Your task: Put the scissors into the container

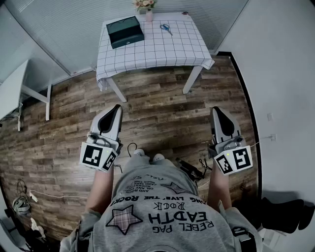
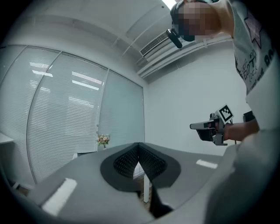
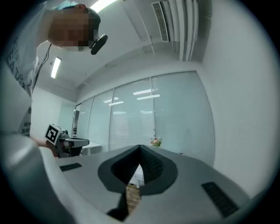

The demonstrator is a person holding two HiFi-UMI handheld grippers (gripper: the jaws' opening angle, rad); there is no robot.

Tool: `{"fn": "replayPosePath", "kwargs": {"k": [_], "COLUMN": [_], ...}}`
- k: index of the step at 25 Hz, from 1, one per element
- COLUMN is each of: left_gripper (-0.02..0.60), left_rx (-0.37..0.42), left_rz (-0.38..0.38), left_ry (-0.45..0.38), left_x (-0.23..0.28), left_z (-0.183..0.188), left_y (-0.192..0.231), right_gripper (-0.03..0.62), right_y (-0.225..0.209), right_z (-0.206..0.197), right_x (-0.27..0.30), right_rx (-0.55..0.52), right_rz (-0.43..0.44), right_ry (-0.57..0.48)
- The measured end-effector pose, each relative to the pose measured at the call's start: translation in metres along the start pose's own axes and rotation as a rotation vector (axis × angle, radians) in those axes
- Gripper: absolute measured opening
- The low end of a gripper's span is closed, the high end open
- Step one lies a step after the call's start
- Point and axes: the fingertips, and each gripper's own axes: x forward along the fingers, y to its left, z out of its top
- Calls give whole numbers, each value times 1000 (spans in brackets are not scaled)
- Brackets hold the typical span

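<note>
Right, both grippers are held out level, well short of the table [image 1: 162,51] at the far end of the room. The left gripper [image 1: 114,111] has its jaws together on nothing, and the right gripper [image 1: 217,111] is pinched together and empty too. The scissors [image 1: 166,28] lie flat on the checked cloth, far right, well apart from the container [image 1: 125,31] on the far left.

The risks, as I see them: the scissors are thin and flat, so a low pinch could grab cloth with them and drag everything. The flowers [image 1: 145,5] stand near the scissors, so a careless reach may tip them. Whether the container's top is open, I can't tell.

Only the head view shows the scissors and the container. The gripper views miss both, but they show the jaw tips meeting, and each catches the other gripper across the room.
</note>
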Motion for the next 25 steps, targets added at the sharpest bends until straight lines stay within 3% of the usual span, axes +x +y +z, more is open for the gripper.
{"fn": "replayPosePath", "kwargs": {"k": [14, 25], "left_gripper": [9, 9], "left_rx": [6, 0], "left_rz": [11, -4], "left_ry": [19, 10], "left_x": [-9, 32], "left_z": [-5, -7], "left_y": [-14, 18], "right_gripper": [14, 15], "right_y": [1, -7], "right_z": [3, 4], "right_x": [-17, 28], "right_rx": [42, 35], "right_rz": [27, 50], "right_ry": [-29, -38]}}
